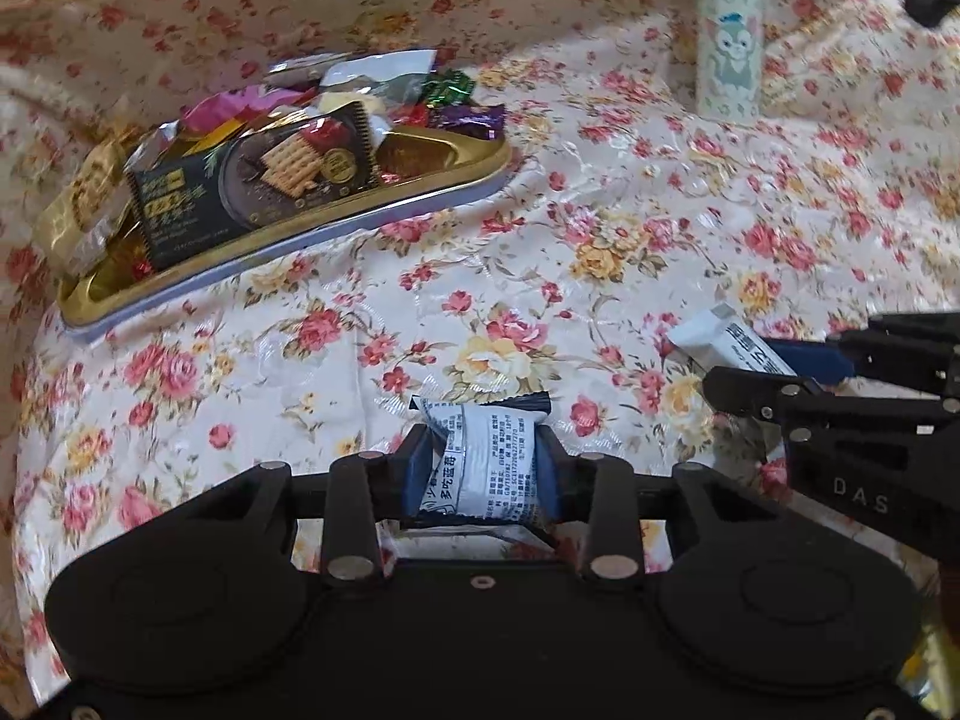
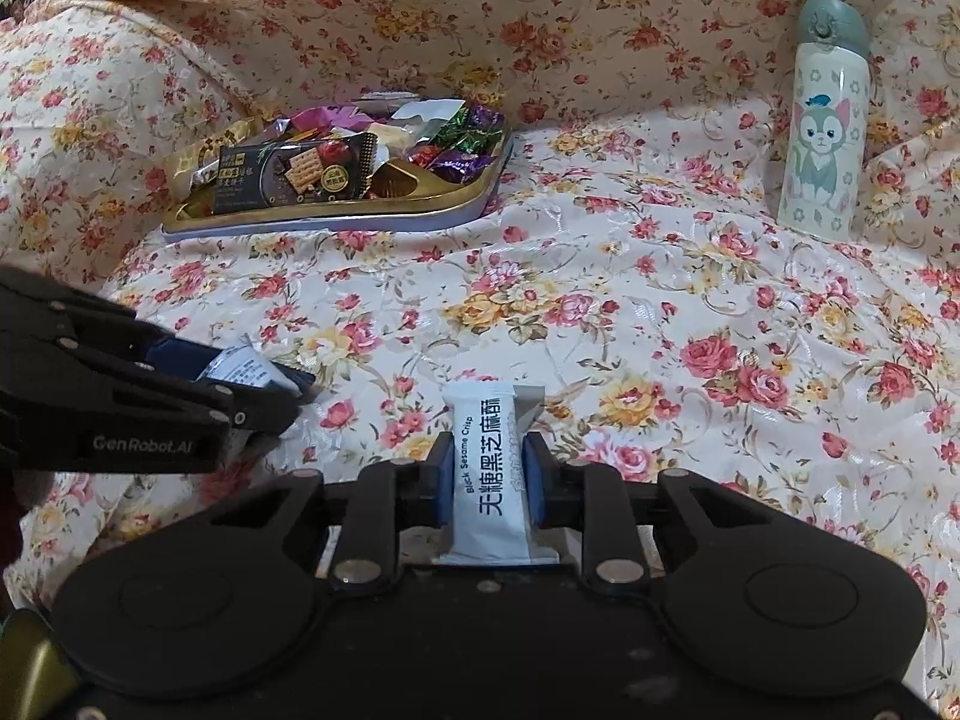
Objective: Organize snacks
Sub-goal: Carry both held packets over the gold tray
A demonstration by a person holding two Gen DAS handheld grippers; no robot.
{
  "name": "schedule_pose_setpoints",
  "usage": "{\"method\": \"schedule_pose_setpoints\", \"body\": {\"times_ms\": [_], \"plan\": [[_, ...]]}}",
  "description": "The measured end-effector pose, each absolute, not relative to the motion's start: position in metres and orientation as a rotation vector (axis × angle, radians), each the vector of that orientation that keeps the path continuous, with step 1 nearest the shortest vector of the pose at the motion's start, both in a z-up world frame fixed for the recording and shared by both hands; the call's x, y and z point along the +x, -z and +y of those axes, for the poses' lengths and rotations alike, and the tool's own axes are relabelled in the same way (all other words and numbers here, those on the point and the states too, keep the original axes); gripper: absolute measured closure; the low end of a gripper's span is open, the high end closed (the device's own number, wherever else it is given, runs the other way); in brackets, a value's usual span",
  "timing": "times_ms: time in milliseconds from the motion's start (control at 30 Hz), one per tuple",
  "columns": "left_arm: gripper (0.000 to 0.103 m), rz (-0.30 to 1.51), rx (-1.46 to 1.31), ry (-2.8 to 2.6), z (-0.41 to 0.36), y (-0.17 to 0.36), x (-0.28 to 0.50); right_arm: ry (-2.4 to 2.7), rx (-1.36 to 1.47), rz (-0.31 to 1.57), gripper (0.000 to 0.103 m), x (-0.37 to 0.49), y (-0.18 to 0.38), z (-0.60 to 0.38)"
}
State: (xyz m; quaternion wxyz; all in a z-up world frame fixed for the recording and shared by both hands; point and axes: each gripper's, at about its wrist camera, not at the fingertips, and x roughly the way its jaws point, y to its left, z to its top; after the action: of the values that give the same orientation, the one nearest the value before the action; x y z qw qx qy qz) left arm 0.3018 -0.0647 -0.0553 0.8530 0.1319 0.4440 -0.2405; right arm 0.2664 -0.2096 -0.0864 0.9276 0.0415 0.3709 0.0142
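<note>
In the left wrist view my left gripper (image 1: 483,450) is shut on a small white snack packet with dark blue ends (image 1: 480,480), its blue pads pressing both sides just above the floral cloth. In the right wrist view my right gripper (image 2: 487,450) is shut on a white black sesame crisp bar (image 2: 486,516), held lengthwise between the pads. Each gripper also shows in the other's view: the right gripper (image 1: 762,366) with its white bar (image 1: 729,342) at the right, the left gripper (image 2: 264,378) with its packet (image 2: 240,365) at the left. A gold tray (image 1: 360,222) (image 2: 336,219) further back holds several wrapped snacks.
A dark cracker pack (image 1: 258,180) (image 2: 288,174) lies across the tray's front, with foil candies behind it. A cream bottle with a cartoon cat (image 1: 729,60) (image 2: 822,138) stands at the back right. The flowered cloth (image 1: 600,228) rises in folds behind the tray.
</note>
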Motion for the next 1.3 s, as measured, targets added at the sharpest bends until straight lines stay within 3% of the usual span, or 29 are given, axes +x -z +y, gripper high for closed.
{"method": "schedule_pose_setpoints", "body": {"times_ms": [433, 967, 1300], "plan": [[0.059, 0.909, 0.165, 0.413, -0.053, 0.028, 0.271, -0.031, 0.125, 0.702, 0.079, 0.233, 0.056, -0.209], [0.059, 0.868, 0.102, 0.332, -0.028, -0.019, 0.18, -0.125, 0.144, 0.594, 0.079, 0.128, 0.001, -0.191], [0.059, 0.936, 0.068, 0.287, -0.006, -0.007, 0.127, -0.172, 0.198, 0.653, 0.079, 0.064, 0.007, -0.185]]}}
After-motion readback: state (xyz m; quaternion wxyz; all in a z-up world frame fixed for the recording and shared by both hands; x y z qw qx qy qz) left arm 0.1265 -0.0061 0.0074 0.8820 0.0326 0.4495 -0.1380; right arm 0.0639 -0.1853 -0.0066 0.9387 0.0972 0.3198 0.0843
